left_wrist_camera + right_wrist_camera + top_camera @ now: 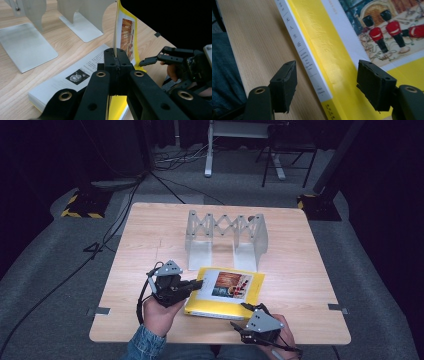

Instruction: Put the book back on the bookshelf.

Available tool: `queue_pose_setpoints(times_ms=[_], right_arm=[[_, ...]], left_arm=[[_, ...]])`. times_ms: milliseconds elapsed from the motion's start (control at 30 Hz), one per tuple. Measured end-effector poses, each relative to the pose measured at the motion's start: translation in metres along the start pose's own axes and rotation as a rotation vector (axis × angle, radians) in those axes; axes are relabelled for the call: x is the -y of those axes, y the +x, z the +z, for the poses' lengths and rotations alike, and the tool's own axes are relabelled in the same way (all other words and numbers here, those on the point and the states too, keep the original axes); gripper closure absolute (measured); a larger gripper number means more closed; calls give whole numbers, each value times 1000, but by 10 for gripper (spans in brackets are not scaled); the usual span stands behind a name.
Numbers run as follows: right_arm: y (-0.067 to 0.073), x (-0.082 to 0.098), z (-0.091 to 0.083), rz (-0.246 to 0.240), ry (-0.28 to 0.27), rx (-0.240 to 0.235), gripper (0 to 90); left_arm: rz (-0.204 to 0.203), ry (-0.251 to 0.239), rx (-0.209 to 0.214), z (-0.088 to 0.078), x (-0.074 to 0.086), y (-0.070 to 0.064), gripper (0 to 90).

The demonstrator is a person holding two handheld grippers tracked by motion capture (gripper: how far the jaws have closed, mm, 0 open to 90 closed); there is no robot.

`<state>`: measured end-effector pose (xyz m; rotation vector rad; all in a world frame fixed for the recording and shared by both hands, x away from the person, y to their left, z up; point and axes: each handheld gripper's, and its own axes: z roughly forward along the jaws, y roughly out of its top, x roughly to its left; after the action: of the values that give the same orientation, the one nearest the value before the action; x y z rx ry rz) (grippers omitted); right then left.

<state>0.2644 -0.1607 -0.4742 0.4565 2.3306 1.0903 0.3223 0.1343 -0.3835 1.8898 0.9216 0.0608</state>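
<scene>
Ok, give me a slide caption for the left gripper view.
Left gripper pinches the yellow book's front cover, lifting it off the title page.

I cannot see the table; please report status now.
Left gripper shut on yellow cover, lifted. Right gripper open near book spine. Metal bookend rack behind, apart.

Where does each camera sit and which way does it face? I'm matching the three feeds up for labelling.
High view: above the person's side, looking forward and down on the table, bookend rack and yellow book; both hands and tools show.
Left gripper view: rides the left tool, looking along its jaws pinching the book's lifted cover; the right tool shows beyond.
Right gripper view: rides the right tool, jaws apart over the book's spine.
All three share the book.
</scene>
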Motion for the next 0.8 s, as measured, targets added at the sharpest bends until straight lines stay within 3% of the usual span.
queue_pose_setpoints(times_ms=[267,433,667,733,800], right_arm=[[9,6,16,-111,36,105,327],[13,5,25,-181,49,216,321],[23,4,43,-301,62,328,315],[25,4,47,-332,64,347,322],[24,2,51,-339,72,335,332]], left_arm=[[-20,9,24,4,0,1,897],[-45,14,33,5,1,5,897],[-84,28,46,6,4,14,897],[-91,29,48,6,6,16,897],[-104,28,48,6,7,18,897]])
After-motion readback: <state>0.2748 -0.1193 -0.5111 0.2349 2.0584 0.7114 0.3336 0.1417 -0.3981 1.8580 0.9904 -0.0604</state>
